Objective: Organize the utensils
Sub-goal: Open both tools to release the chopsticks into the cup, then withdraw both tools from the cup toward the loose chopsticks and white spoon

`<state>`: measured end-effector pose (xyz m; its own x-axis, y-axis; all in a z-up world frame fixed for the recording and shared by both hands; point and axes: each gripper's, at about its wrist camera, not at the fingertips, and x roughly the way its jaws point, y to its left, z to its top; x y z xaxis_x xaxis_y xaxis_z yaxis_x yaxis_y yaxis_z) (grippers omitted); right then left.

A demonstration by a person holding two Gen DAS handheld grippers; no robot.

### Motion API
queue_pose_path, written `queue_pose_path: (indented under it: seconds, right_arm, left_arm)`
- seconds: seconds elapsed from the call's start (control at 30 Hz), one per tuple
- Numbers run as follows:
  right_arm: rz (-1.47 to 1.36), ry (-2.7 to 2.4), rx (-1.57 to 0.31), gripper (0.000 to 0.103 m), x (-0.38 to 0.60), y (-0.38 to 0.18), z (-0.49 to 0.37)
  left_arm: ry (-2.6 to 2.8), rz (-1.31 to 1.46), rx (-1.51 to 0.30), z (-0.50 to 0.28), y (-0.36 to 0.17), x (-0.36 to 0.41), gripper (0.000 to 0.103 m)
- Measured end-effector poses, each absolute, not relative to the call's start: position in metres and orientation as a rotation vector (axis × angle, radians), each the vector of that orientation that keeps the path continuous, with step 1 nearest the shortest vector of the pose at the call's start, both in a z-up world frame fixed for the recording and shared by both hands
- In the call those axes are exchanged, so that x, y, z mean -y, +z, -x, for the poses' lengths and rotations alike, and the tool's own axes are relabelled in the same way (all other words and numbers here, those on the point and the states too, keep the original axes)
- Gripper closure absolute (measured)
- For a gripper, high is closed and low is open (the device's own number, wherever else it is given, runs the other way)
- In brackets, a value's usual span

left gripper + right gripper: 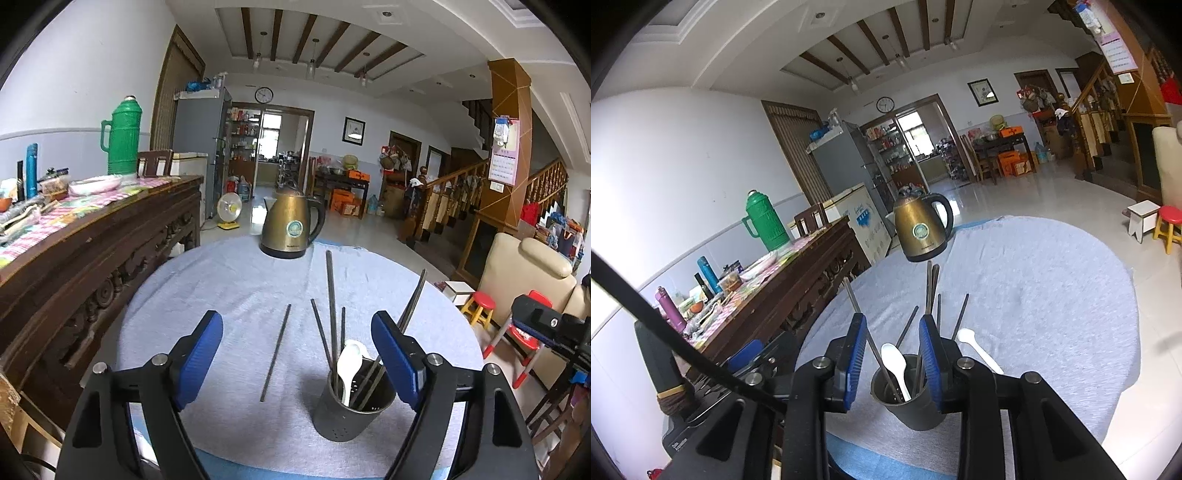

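A dark metal utensil holder (351, 410) stands on the round table and holds several dark chopsticks and a white spoon (349, 365). One loose chopstick (276, 350) lies on the cloth to its left. My left gripper (297, 354) is open and empty, just behind the holder. In the right wrist view the holder (910, 400) sits between my right gripper's (893, 354) open jaws, with nothing gripped. A second white spoon (979, 349) lies on the cloth to the right of the holder. A chopstick (862, 328) leans out by the left finger.
A brass electric kettle (291, 225) stands at the table's far edge. A carved wooden sideboard (92, 258) with a green thermos (122, 136) and clutter runs along the left. A cream sofa (524, 280) and red stools (480, 306) stand to the right.
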<state>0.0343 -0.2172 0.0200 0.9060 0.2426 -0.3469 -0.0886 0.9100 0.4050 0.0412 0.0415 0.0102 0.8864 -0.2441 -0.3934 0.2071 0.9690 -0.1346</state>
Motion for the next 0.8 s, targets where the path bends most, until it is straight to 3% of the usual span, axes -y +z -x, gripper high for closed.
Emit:
queue_pose_path:
  seconds: [0.1,0.37,0.8]
  right_arm:
    - [-0.389,0.157,-0.381,0.056,0.219,0.025,-0.028]
    - [-0.395,0.085,-0.361,0.055,0.233,0.031,-0.027]
    - [-0.465,-0.051,-0.423,0.055,0.280,0.011,-0.044]
  left_arm:
    - [-0.219,0.081,-0.399,-0.035,0.015,-0.048,0.018]
    - [-0.153,0.083,-0.377,-0.034,0.014,-0.072,0.016]
    - [-0.034,0.147,-0.498,-0.072,-0.019,-0.109,0.015]
